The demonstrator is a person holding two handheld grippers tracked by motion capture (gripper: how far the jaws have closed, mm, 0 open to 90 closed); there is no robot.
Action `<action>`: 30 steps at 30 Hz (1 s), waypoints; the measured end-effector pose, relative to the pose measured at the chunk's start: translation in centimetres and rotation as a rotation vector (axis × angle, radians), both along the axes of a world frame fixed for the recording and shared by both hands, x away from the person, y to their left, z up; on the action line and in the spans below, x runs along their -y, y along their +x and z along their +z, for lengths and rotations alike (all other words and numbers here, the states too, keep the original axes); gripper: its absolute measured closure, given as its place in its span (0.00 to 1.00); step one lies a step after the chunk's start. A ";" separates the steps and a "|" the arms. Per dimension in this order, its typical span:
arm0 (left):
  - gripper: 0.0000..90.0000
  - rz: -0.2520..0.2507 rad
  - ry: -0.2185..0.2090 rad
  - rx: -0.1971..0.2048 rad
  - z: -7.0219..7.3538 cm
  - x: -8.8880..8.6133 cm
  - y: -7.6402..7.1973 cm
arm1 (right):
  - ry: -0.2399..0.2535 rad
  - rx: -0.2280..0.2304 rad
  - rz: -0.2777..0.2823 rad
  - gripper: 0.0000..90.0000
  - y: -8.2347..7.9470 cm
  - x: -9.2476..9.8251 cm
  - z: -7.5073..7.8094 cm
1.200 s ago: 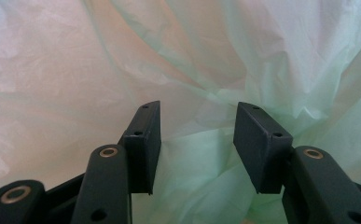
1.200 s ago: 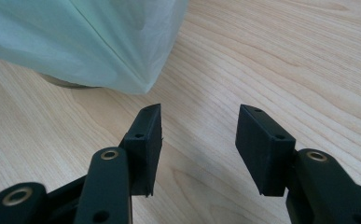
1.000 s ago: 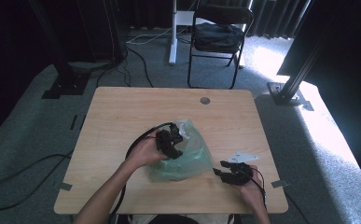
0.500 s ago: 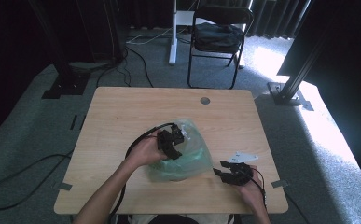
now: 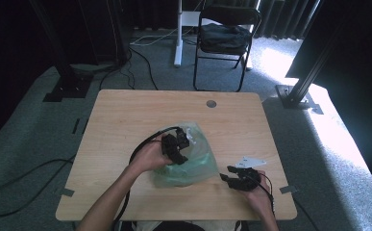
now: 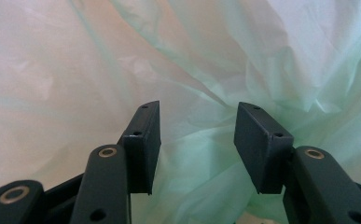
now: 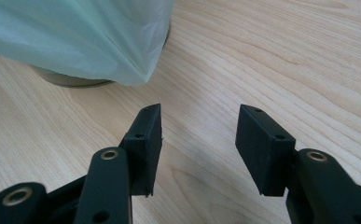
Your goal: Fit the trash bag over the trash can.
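A pale green translucent plastic bag is draped over a round object in the middle of the wooden table. My left gripper rests on top of the bag, held by the person's left hand. Up close its jaws stand open, with crumpled bag film right behind them and nothing pinched. My right gripper lies low on the table to the right of the bag, open over bare wood. The bag's hanging corner and the round base under it sit just ahead of it.
A round grommet hole sits near the table's far edge. A black chair and a white post stand beyond the table. Cables trail over the carpet at the left. Tape tabs mark the table's near corners.
None of the frames show a clear shift; the left gripper stays on the bag's top and the right one stays beside it.
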State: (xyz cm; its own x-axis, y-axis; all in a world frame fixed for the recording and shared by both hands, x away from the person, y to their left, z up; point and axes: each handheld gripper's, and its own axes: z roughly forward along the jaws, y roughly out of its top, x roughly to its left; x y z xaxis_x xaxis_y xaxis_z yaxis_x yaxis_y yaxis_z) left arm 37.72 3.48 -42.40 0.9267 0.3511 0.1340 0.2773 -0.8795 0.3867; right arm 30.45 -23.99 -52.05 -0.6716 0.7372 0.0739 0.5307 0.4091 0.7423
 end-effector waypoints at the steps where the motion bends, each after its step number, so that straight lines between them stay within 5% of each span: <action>1: 0.57 0.000 0.000 0.000 0.0 0.0 0.0 | 0.000 0.000 0.000 0.56 0.0 0.0 0.0; 11: 0.57 0.027 -0.105 0.049 1.5 -1.3 -0.4 | 0.000 -0.002 0.000 0.56 0.1 0.0 -0.2; 24: 0.55 0.101 -0.297 0.146 3.4 -4.2 -0.9 | 0.000 -0.004 -0.005 0.56 0.1 0.1 -0.2; 30: 0.54 0.161 -0.366 0.229 3.9 -5.4 -1.3 | 0.000 -0.005 -0.008 0.56 0.1 0.0 -0.2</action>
